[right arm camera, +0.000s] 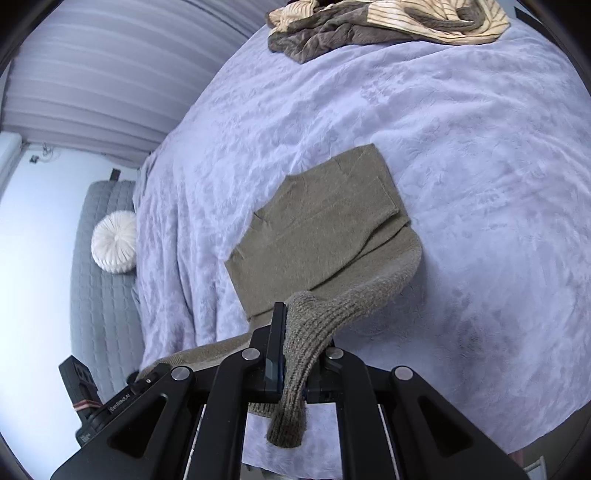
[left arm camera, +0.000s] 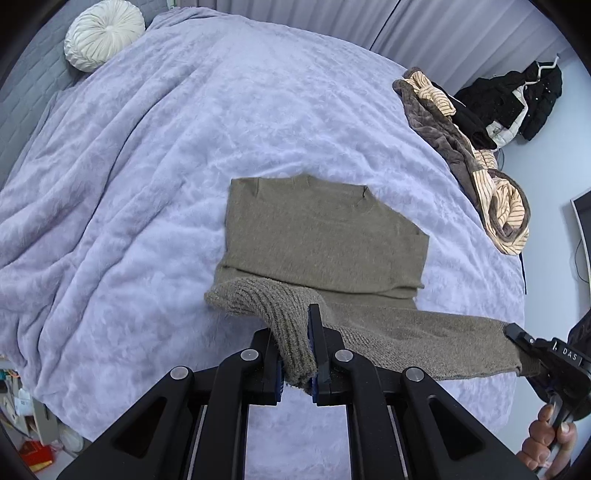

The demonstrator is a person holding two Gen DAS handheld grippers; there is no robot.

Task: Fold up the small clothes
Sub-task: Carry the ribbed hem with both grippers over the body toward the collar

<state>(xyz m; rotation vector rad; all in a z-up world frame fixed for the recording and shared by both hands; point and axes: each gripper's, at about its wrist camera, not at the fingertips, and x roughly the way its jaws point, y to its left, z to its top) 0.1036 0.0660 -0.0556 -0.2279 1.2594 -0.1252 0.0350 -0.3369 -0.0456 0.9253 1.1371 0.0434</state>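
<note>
Only the left wrist view shows black clothes [left arm camera: 517,99] beyond the sweater [left arm camera: 321,240].

I count one olive sweater [left arm camera: 325,236] on one lavender blanket [left arm camera: 147,166]. I see one heap of striped and brown clothes [left arm camera: 476,155] at the far edge; I cannot tell how many pieces are in it. There is one round white cushion [left arm camera: 103,33] and one bundle of black clothes [left arm camera: 517,99] on a hanger. I have two grippers, left [left arm camera: 297,350] and right [right arm camera: 295,354].
</note>
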